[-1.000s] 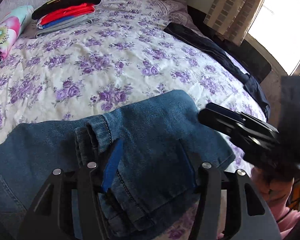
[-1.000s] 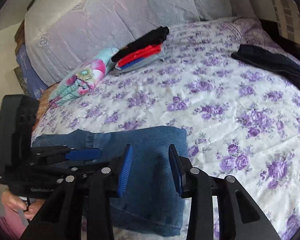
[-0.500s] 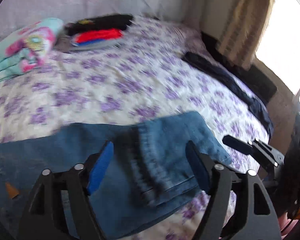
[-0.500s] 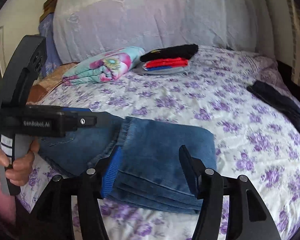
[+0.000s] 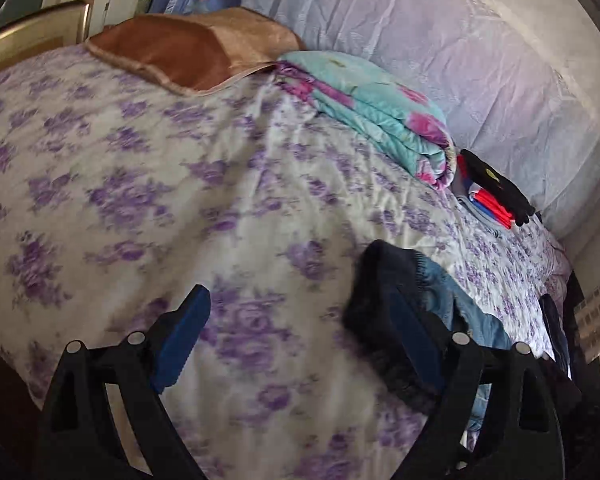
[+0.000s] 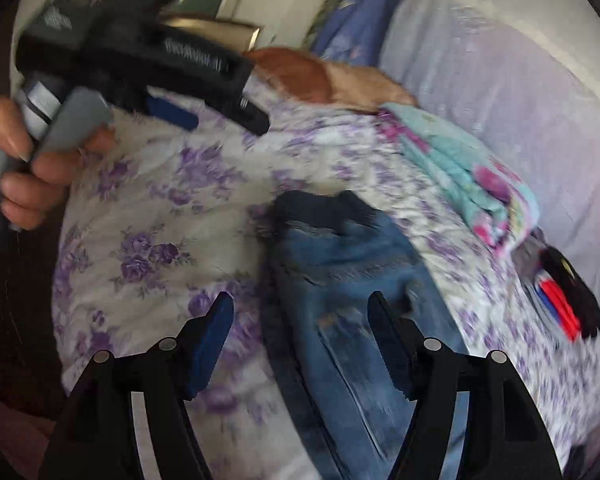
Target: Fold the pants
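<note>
- Left wrist view: my left gripper (image 5: 296, 340) is spread wide and holds nothing, hanging over the flowered bedspread (image 5: 140, 184). The folded jeans (image 5: 432, 312) lie beside its right finger, towards the bed's near edge.
- Right wrist view: my right gripper (image 6: 300, 344) is also spread and empty above the jeans (image 6: 348, 288), which lie in a long strip; the left gripper (image 6: 204, 92) hovers well apart.
- Risk, as I judge it: the picture is blurred, so a hasty pinch could catch only the top layer and pull the fold open.
</note>
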